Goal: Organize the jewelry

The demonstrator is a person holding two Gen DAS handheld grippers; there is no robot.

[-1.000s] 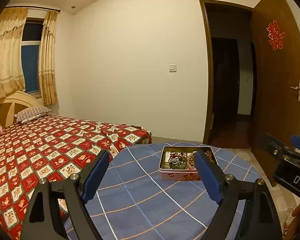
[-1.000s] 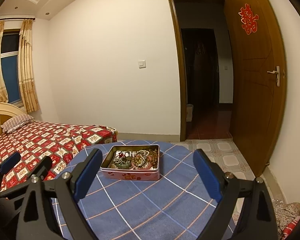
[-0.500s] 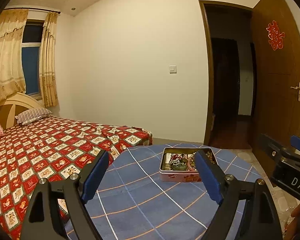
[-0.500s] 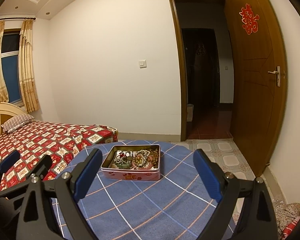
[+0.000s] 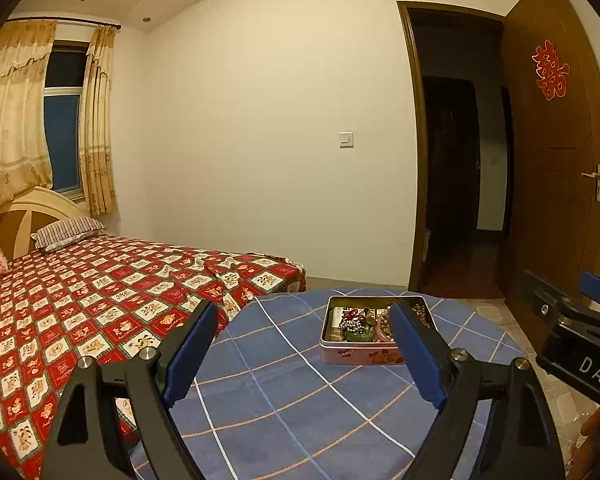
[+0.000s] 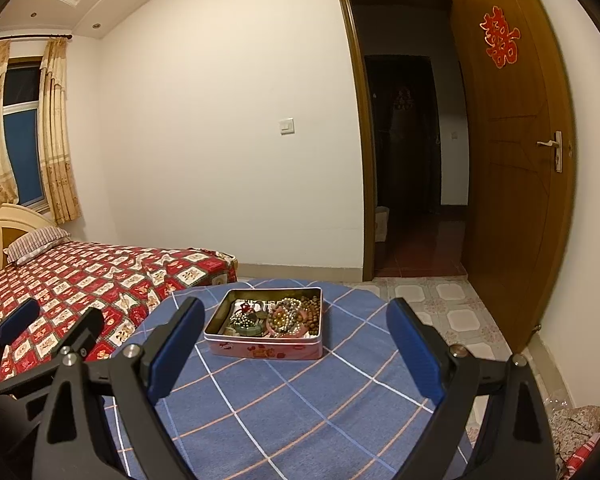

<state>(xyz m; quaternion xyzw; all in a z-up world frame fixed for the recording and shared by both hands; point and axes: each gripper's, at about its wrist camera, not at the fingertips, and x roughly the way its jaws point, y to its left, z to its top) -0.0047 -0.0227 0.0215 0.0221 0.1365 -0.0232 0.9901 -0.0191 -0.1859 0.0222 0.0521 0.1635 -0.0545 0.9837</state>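
Jewelry tin [image 6: 266, 326] sits far on tabletop [image 6: 300, 400], long axis left-right, dead ahead of right tongs [image 6: 296, 356], nearer than left tongs [image 5: 300, 356]; both gape empty.

Blue checked tablecloth [image 6: 300, 400] with white and orange lines, and a pink tin [image 6: 266, 350] sits on it. Over there, a red patchwork bedspread [image 5: 80, 300], golden curtains [image 5: 16, 120], brown door [image 6: 512, 180].

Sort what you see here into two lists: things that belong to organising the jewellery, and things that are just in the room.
Belongs to the job:
tin on the blue checked tablecloth
beads and bracelets heaped inside it
left gripper, open
right gripper, open

Just there:
bed
striped pillow
curtains
door
light switch
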